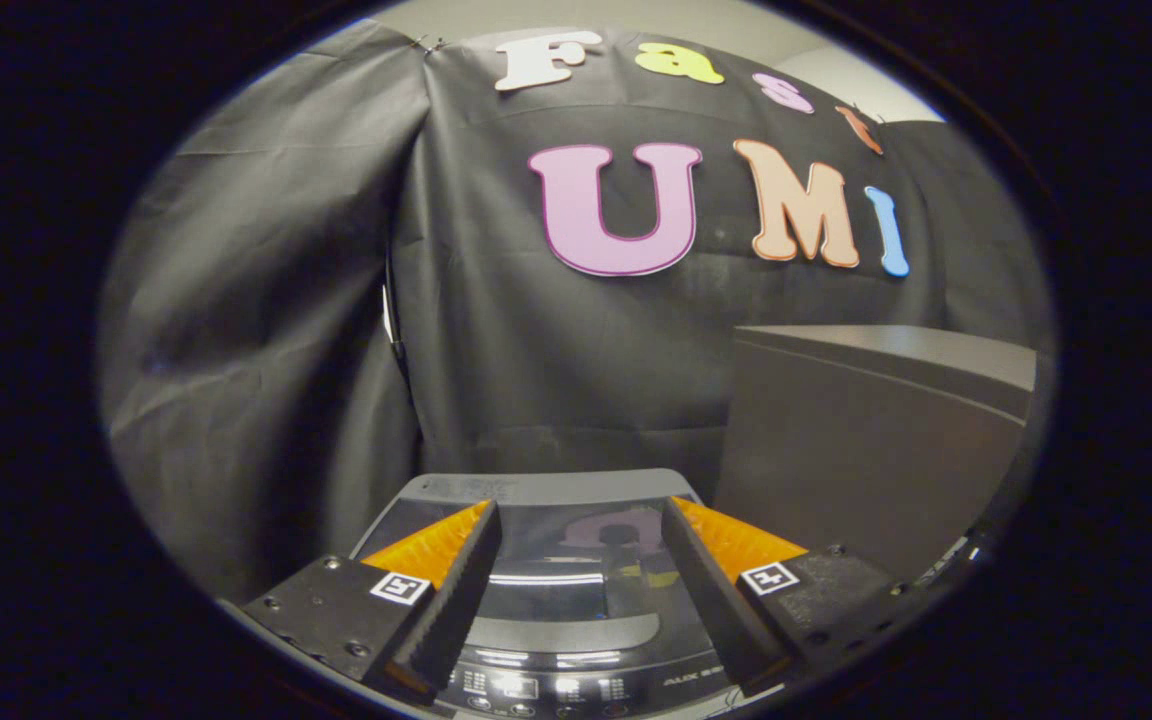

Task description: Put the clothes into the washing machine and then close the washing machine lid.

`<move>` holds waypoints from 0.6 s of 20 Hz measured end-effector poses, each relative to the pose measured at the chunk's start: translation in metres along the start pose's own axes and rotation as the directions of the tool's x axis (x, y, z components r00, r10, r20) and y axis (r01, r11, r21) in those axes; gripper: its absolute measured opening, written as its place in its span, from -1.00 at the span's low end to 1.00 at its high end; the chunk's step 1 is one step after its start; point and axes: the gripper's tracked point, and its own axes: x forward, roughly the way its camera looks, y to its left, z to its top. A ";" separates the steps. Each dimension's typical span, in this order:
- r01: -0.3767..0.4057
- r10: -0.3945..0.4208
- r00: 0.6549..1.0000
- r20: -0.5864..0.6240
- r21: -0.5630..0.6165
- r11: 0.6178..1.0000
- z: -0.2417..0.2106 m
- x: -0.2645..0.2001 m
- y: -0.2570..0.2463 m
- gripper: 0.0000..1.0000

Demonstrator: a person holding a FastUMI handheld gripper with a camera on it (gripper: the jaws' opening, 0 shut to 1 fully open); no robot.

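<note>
Fingers (476,570) apart, empty — above washing machine lid (576,560) (closed).

Our handheld gripper (581,520), seen along its two fingers

We see ridged inner faces on its wedge-shaped fingers (456,590), dark screw-studded mounting blocks (321,615), and a square black-and-white marker tag (400,587) on each side.

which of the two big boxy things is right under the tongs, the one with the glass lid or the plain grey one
The washing machine with the glass lid: it sits below the open tongs, which grip nothing. The plain grey box stands beyond, to the right.

glossy glass washing machine lid (576,545)
</note>
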 end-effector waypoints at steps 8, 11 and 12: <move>-0.025 0.025 1.000 0.006 0.055 0.998 0.017 -0.051 -0.027 0.94; -0.013 0.013 0.999 0.029 0.015 1.000 0.022 -0.075 -0.042 0.95; -0.019 0.019 0.999 0.028 0.008 1.000 0.021 -0.082 -0.044 0.94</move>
